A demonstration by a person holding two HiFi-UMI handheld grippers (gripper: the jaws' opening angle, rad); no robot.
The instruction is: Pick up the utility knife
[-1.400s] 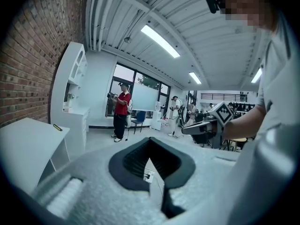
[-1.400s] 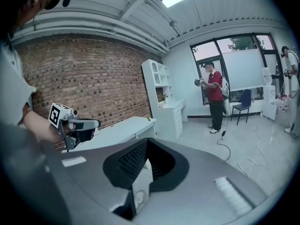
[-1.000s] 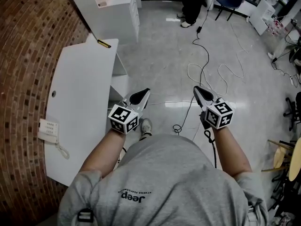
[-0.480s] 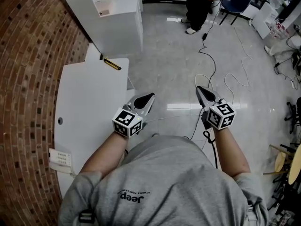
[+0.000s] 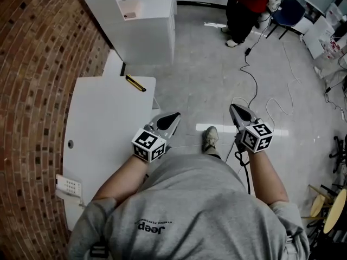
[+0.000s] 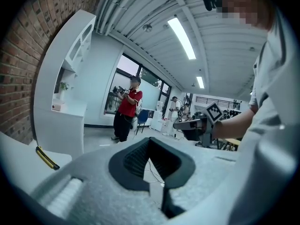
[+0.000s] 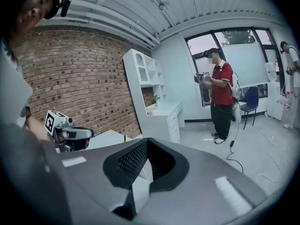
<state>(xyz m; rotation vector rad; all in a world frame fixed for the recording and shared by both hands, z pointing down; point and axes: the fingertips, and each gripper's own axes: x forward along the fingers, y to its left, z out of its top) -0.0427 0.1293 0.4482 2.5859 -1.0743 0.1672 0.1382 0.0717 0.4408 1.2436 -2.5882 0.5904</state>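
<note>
Head view: utility knife [image 5: 135, 83] at table's [image 5: 103, 129] far edge.

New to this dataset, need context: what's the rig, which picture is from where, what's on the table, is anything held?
No robot: a person holds a two-jaw gripper in each hand. The overhead picture is from a head camera looking down; the other two come from cameras riding on the grippers, looking along their jaws. The left gripper and right gripper are both shut and empty. The utility knife lies untouched at the far end of the white table, with a white phone handset at the near end.
</note>
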